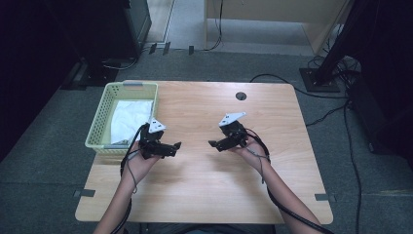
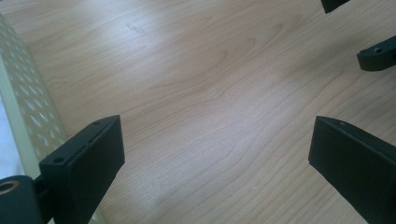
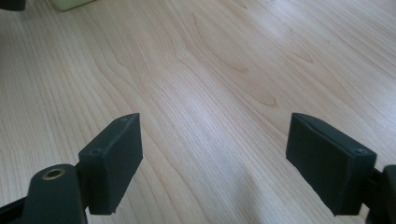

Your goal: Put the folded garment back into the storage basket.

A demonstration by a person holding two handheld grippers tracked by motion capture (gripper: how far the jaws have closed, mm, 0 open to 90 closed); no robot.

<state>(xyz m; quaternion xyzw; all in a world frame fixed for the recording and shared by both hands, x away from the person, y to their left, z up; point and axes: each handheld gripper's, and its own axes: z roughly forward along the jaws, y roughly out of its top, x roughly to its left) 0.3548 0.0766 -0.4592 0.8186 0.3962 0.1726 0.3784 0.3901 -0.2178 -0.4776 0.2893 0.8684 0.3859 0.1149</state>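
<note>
Two hand-held grippers hover low over a light wooden table (image 1: 204,175), facing each other. My left gripper (image 1: 175,146) is held by the left hand just right of a pale green basket (image 1: 100,119); its black jaws stand wide apart over bare wood (image 2: 215,140). My right gripper (image 1: 213,144) points left toward it, jaws also wide apart with only wood grain between them (image 3: 215,154). In the left gripper view the right gripper's jaw tips (image 2: 376,53) show at the upper right. A white cloth (image 1: 129,119) lies inside the basket.
The basket stands at the table's left edge, its perforated wall (image 2: 28,116) close beside my left gripper. A round cable hole (image 1: 240,95) sits near the far edge. Dark equipment stands and cables surround the table on the grey floor.
</note>
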